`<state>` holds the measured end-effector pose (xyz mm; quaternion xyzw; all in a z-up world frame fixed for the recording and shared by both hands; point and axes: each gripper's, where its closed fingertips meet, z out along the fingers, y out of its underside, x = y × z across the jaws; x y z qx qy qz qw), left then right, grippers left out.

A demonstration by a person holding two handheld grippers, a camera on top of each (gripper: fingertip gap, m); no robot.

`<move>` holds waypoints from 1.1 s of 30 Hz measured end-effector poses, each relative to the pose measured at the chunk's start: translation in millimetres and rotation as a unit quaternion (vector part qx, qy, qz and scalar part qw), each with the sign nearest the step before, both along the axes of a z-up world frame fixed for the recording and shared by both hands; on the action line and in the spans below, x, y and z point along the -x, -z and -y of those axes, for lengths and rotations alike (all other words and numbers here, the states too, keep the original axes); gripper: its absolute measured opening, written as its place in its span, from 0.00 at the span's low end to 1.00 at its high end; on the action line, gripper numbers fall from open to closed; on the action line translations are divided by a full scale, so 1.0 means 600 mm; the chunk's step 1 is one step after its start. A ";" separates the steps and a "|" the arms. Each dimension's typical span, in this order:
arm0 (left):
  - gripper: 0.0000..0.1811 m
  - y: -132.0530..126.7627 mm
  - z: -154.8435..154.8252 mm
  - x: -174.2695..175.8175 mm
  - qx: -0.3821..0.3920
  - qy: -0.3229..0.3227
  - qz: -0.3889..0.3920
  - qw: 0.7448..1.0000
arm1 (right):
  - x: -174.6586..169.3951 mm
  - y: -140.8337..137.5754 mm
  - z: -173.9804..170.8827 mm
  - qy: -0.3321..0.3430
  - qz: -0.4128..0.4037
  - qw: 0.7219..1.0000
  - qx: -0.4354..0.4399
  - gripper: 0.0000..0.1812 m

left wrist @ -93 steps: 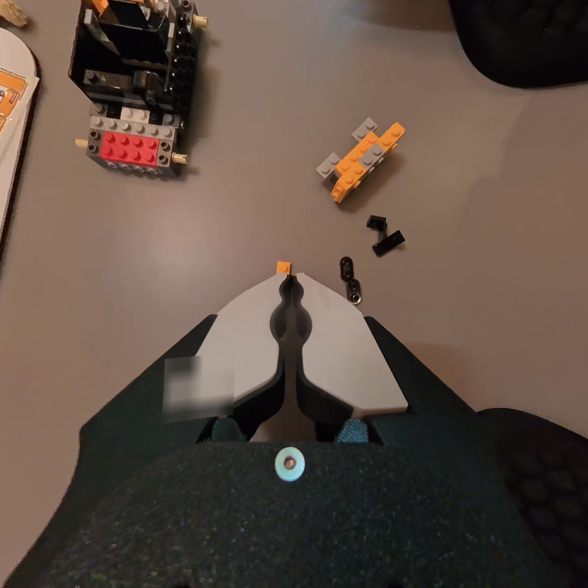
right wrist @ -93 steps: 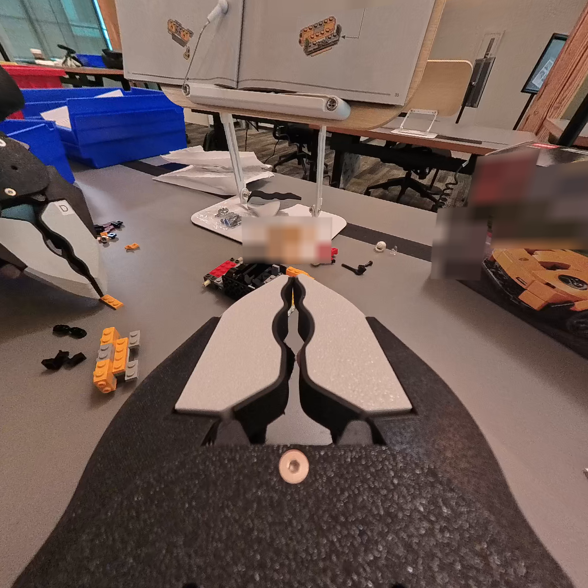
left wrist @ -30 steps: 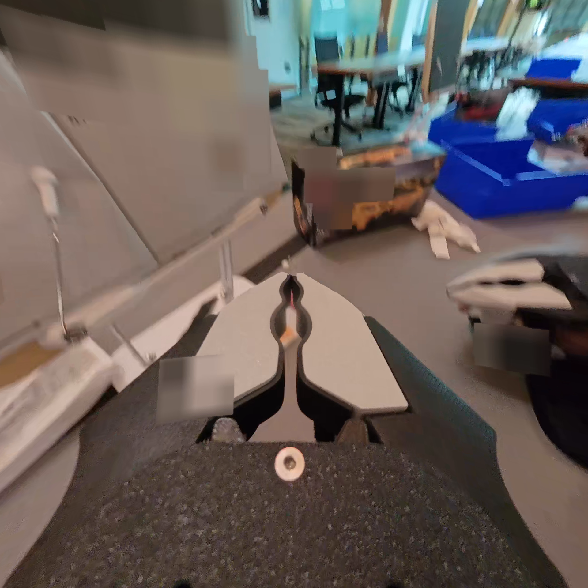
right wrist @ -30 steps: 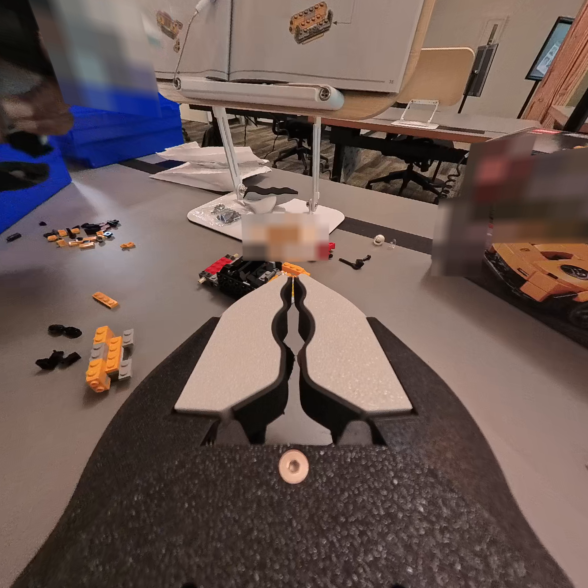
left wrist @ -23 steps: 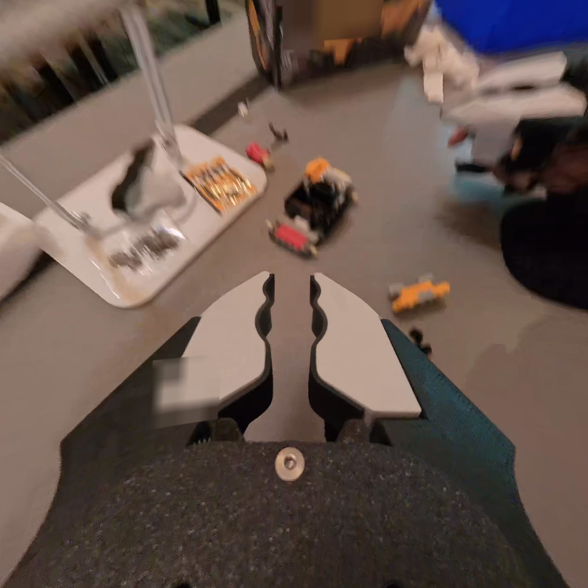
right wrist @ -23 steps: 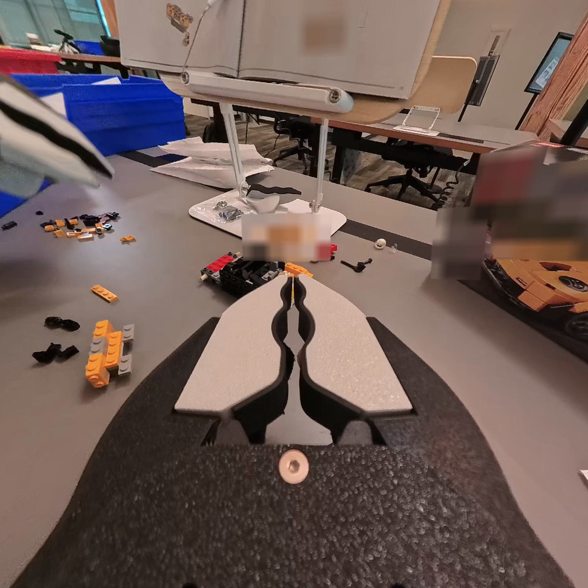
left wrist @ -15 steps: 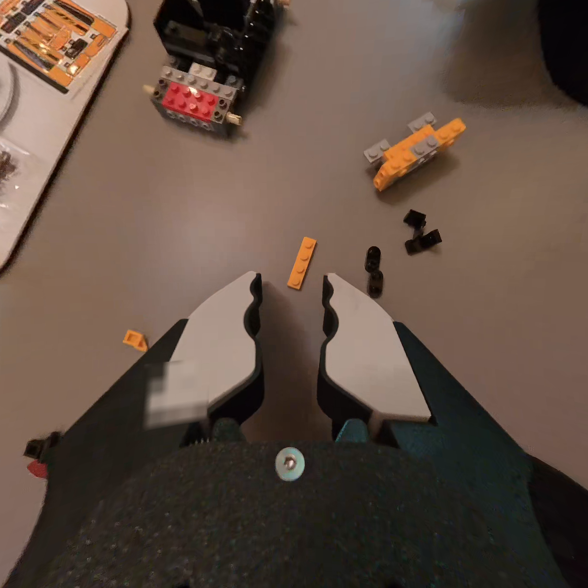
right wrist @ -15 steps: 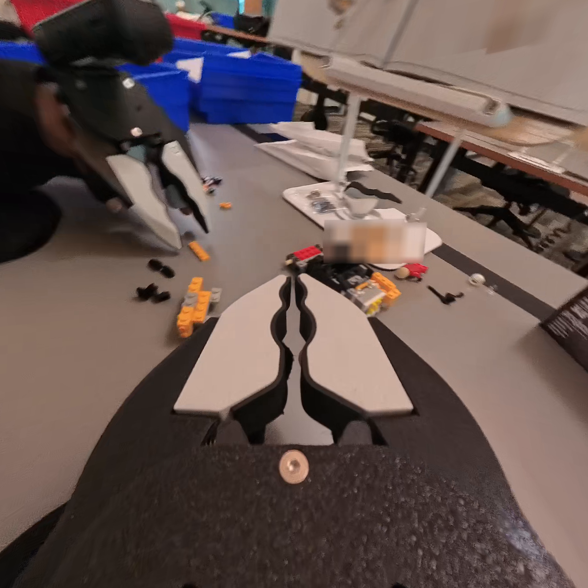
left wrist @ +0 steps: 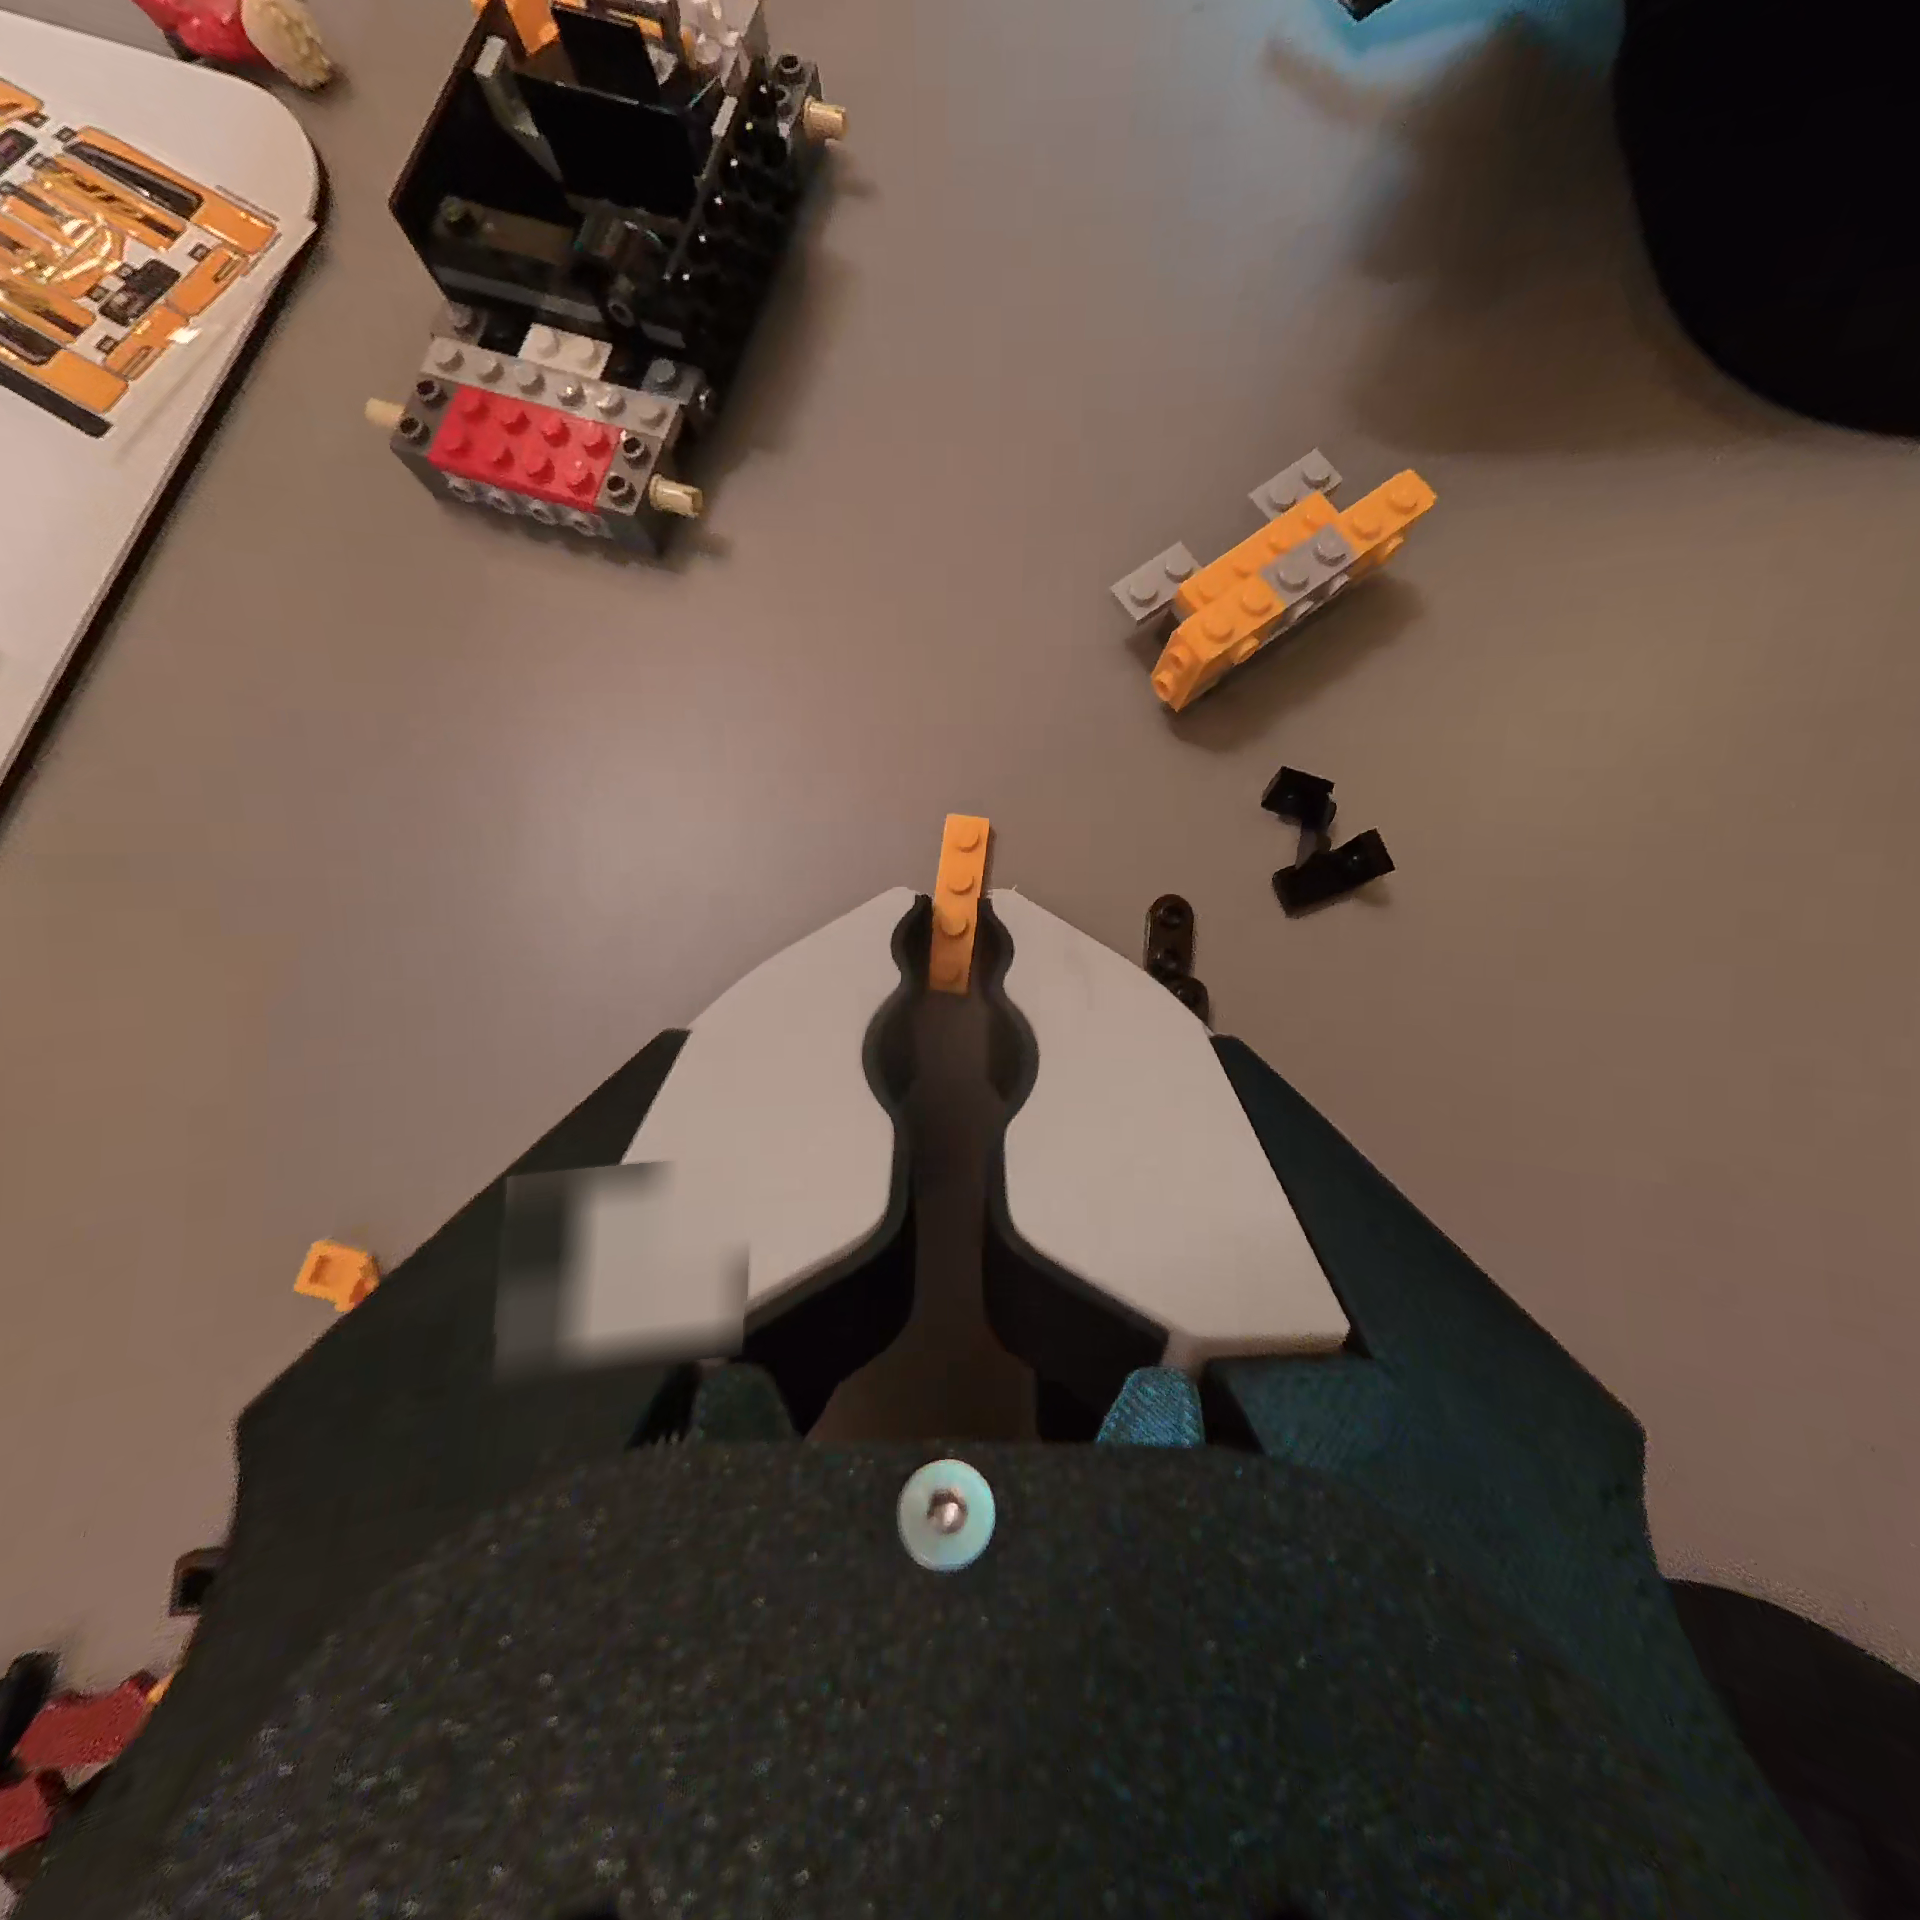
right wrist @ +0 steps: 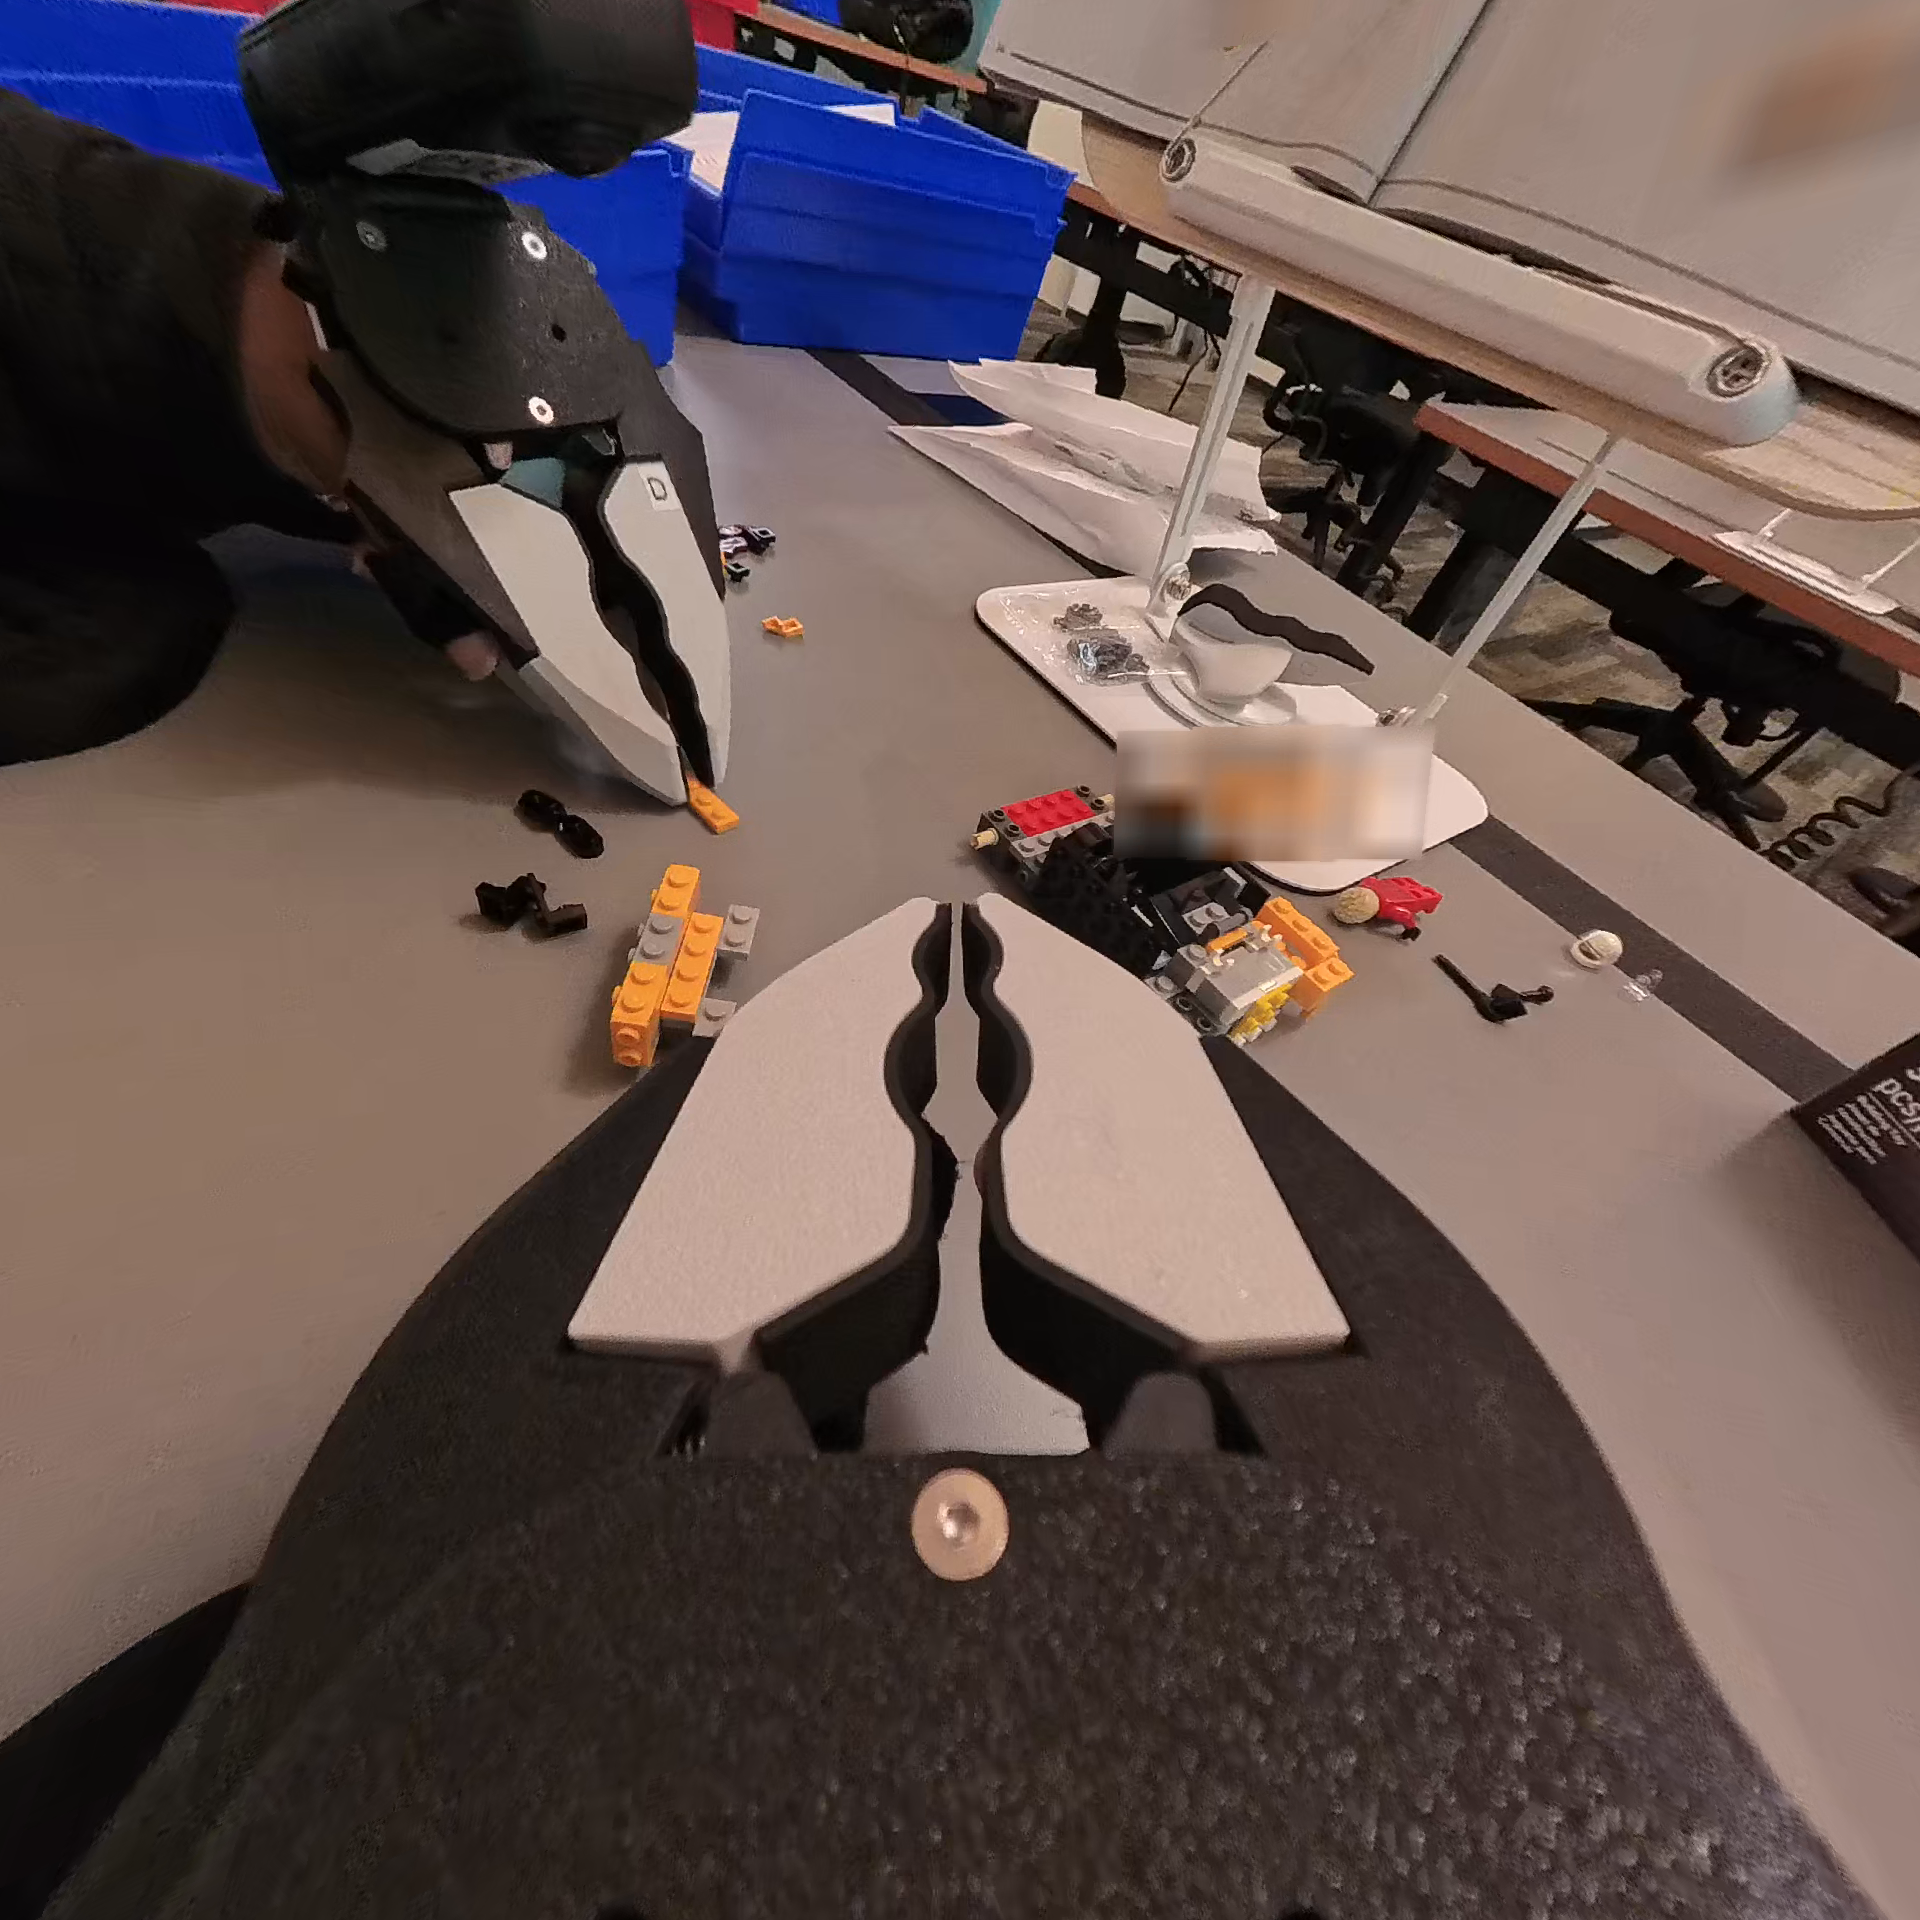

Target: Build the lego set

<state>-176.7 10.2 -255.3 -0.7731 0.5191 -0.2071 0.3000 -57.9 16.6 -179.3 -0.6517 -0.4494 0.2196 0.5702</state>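
- Only the right wrist view shows the left tongs (right wrist: 698, 774) from outside, slanted steeply down, tips at the grey tabletop (right wrist: 312, 1039).
- The left wrist view shows them clamped on a thin orange lego plate (left wrist: 958, 902), its long axis running straight ahead beyond the tips, near the orange-and-grey lego subassembly (left wrist: 1276, 587).
- The right tongs (right wrist: 957, 906) are together, empty, level above the tabletop.

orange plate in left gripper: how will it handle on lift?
The orange plate looks thin, rigid and probably very light. The left gripper pinches only its narrow edges, so it may pivot or slip. Flat on the table, it won't roll.
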 end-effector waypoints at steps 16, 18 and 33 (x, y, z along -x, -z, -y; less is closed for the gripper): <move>0.16 -0.042 0.001 -0.011 -0.015 -0.002 0.060 0.998 | -0.005 -0.001 -0.004 0.008 0.001 1.000 -0.004 0.01; 0.16 -0.075 -0.006 -0.007 -0.040 -0.020 0.087 0.995 | -0.007 -0.002 -0.006 0.012 -0.002 1.000 -0.004 0.01; 0.00 -0.337 0.009 0.507 -0.242 -0.512 0.109 0.817 | -0.094 -0.080 -0.064 0.180 -0.113 0.976 -0.053 0.00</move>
